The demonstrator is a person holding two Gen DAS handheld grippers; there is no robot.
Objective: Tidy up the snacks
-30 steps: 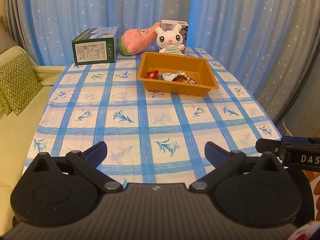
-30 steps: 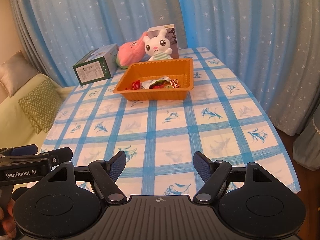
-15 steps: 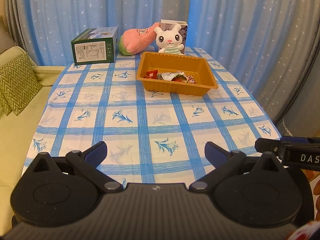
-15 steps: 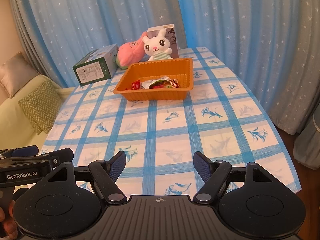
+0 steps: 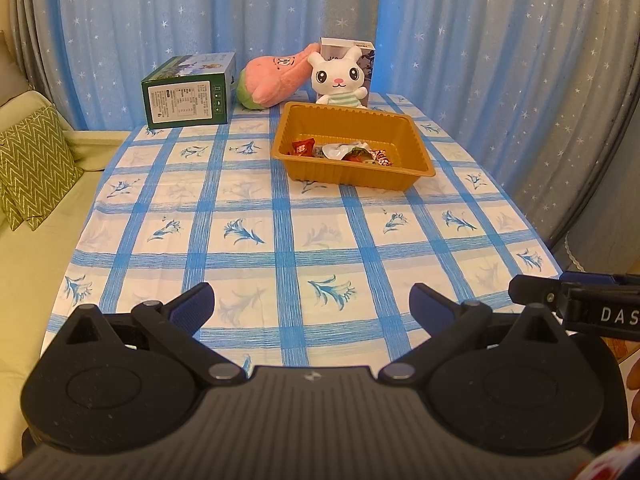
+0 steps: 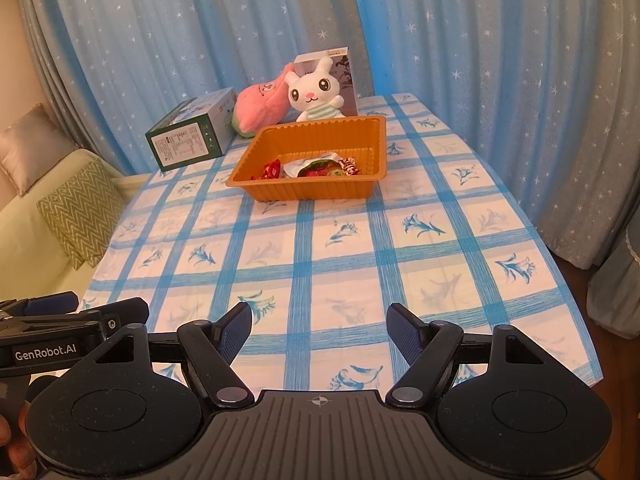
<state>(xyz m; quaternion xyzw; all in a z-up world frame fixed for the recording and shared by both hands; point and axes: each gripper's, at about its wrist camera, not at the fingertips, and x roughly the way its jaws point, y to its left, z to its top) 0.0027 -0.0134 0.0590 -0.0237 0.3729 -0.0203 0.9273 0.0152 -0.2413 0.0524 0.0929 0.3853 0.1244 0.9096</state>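
Blue star-speckled curtains (image 5: 480,60) are hanging behind a table (image 5: 256,204) that is wearing a blue-checked cloth with flower prints. At its far end an orange tray (image 5: 412,136) is sitting on the cloth, holding several wrapped snacks (image 5: 340,151) bunched along its near wall. Behind the tray a white rabbit plush (image 5: 338,78) is leaning against an upright box (image 5: 366,50), a pink plush (image 5: 272,80) is lying just beside it, and a green carton (image 5: 186,90) is resting further left. A sofa with a green zigzag cushion (image 5: 32,168) is running along the table's left side.

Both grippers are hovering over the near edge of the table, well apart from the tray. The left gripper (image 5: 312,306) is holding its jaws wide with nothing between them. The right gripper (image 6: 319,330) is likewise standing spread and empty, its blue pads (image 6: 236,330) facing each other above bare cloth.
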